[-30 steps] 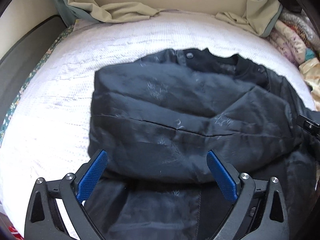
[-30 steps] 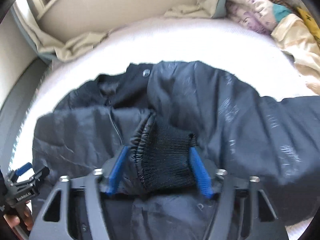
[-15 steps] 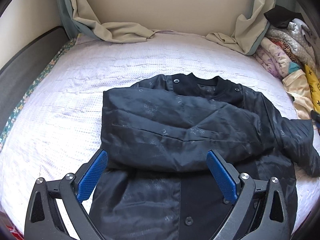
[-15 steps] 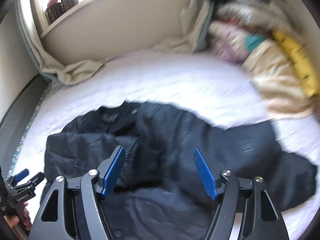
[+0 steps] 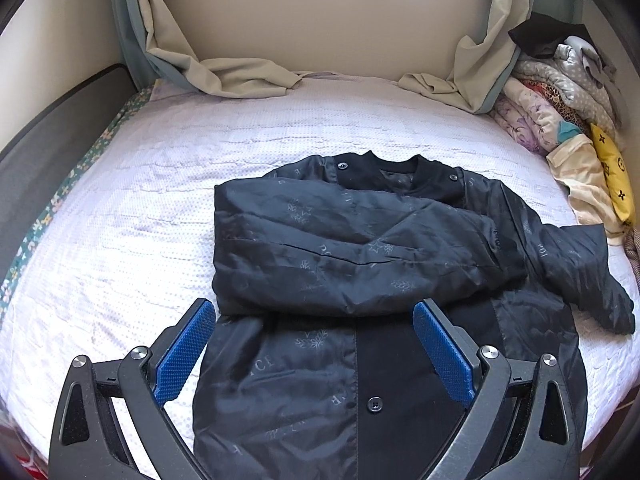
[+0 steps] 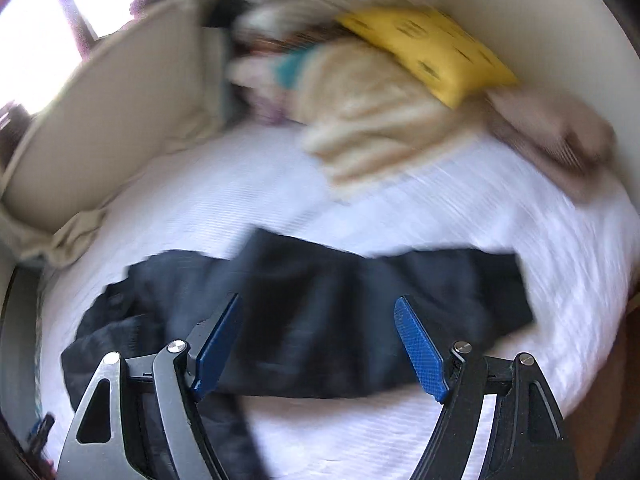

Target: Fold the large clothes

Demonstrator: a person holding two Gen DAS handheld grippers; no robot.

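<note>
Hovering with jaws apart and nothing between them, the left claw [image 5: 314, 354] tilts down over the black jacket [image 5: 360, 264] spread mid-bed [image 5: 168, 184]. The right claw [image 6: 318, 348], jaws just widened and empty, angles down above the loose sleeve [image 6: 420, 280] toward the bed's right edge. That sleeve may slide off the slick fabric if grabbed carelessly.

Left gripper [image 5: 314, 344] angled downward, jaws wide — right gripper [image 6: 318, 344] empty, jaws just opening

blurred black jacket [image 6: 360, 308] beyond spread blue fingers [image 6: 418, 346]
</note>
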